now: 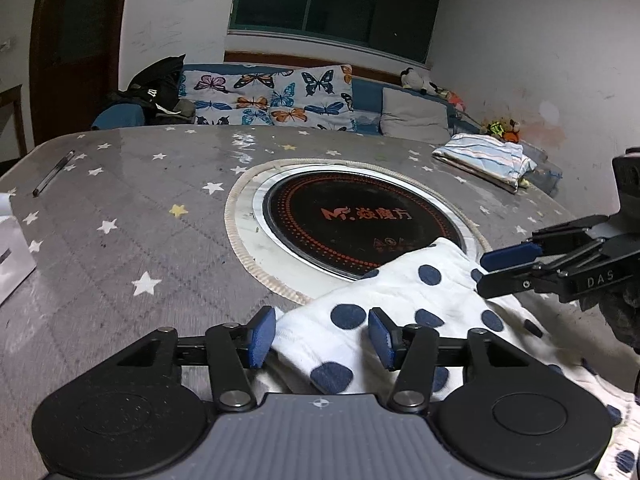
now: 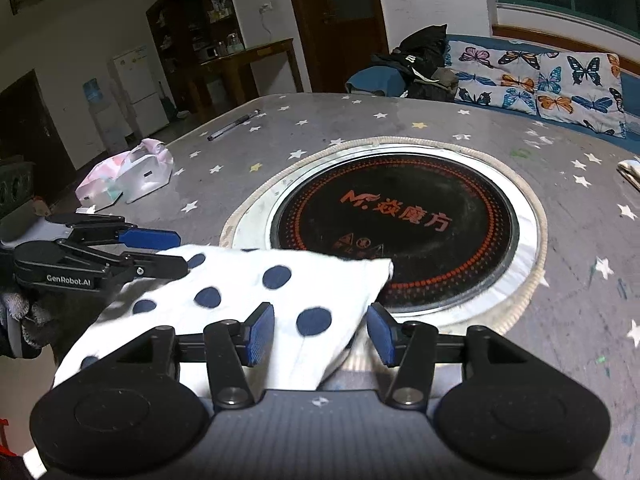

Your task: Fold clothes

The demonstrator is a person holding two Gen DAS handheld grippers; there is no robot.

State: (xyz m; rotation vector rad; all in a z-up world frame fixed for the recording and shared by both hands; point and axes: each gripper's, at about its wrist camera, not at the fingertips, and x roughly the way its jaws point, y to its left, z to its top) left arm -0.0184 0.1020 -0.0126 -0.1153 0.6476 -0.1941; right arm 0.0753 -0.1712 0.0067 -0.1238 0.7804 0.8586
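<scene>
A white cloth with dark blue dots point(image 1: 384, 292) lies on the near edge of the grey star-patterned table point(image 1: 132, 208), partly over the round black cooktop point(image 1: 360, 220). My left gripper point(image 1: 322, 338) is open, its jaws on either side of the cloth's near-left edge. My right gripper point(image 1: 490, 270) shows at the right, open around the cloth's right edge. In the right wrist view the cloth point(image 2: 248, 292) lies between the open jaws of my right gripper point(image 2: 320, 334). The left gripper point(image 2: 176, 250) is open at the cloth's far-left corner.
A folded striped cloth point(image 1: 486, 156) lies at the table's far right. A pen point(image 1: 54, 172) lies at the far left, and a pink and white bag point(image 2: 128, 172) sits near the left edge. A sofa with butterfly cushions point(image 1: 272, 96) stands behind the table.
</scene>
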